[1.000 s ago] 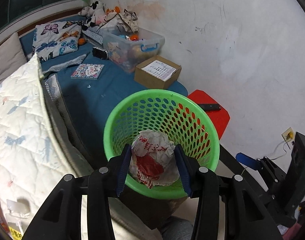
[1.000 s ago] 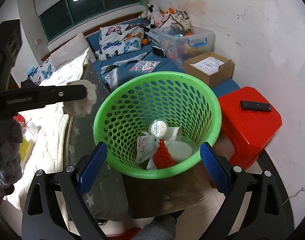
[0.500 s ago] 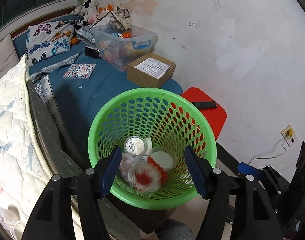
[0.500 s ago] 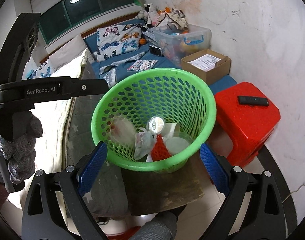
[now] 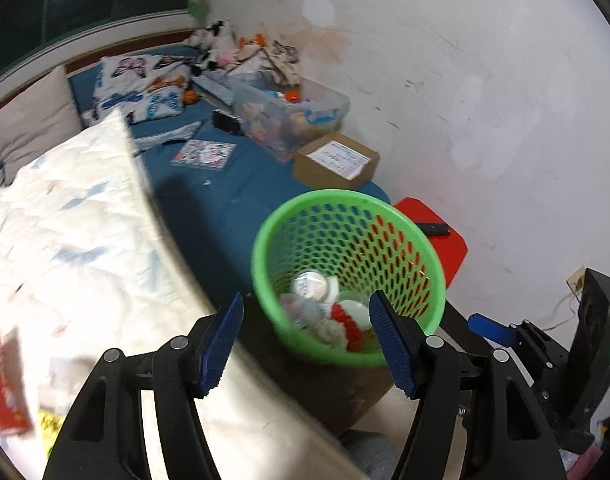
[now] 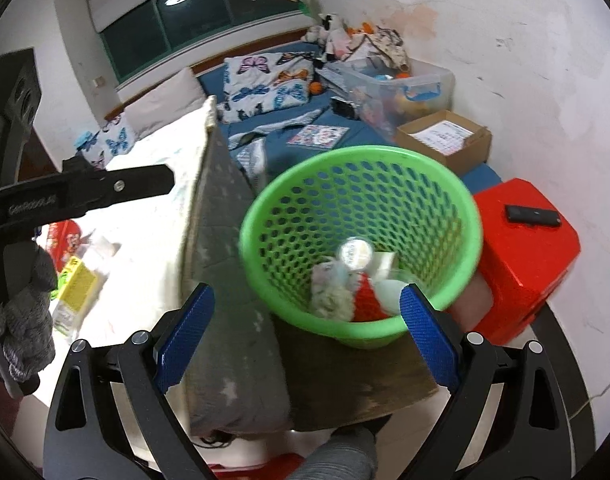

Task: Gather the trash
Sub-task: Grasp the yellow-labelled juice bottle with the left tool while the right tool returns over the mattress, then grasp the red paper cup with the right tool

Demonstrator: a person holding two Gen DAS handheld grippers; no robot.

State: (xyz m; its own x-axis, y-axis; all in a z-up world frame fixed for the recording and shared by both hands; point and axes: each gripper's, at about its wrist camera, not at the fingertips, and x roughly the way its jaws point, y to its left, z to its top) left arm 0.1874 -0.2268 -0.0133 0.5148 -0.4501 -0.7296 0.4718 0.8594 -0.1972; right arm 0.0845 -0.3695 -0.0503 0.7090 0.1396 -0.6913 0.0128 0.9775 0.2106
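Observation:
A green perforated basket (image 5: 265,248) stands on a board between the bed and a red stool. It holds a crumpled wrapper (image 5: 331,330), a red piece and a round lid (image 5: 311,284). My left gripper (image 5: 305,336) is open with nothing between its fingers, above the bed's edge just left of the basket. The right wrist view looks down into the same basket (image 6: 253,216) and onto the wrapper (image 6: 331,300). My right gripper (image 6: 305,332) is open wide and empty, near the basket's front rim. A red packet (image 6: 67,236) and a yellow carton (image 6: 75,284) lie on the white quilt.
A red stool (image 6: 525,264) with a black remote (image 6: 531,214) stands right of the basket, against the wall. On the blue sheet behind are a cardboard box (image 6: 445,140) and a clear bin (image 6: 393,80). The mattress side (image 6: 225,280) is left of the basket. A gloved hand (image 6: 17,320) holds the left gripper.
My left gripper opened and let the crumpled red-and-white wrapper drop into the basket, then swung left toward the bed. The right gripper shifted a little to the left and stayed open.

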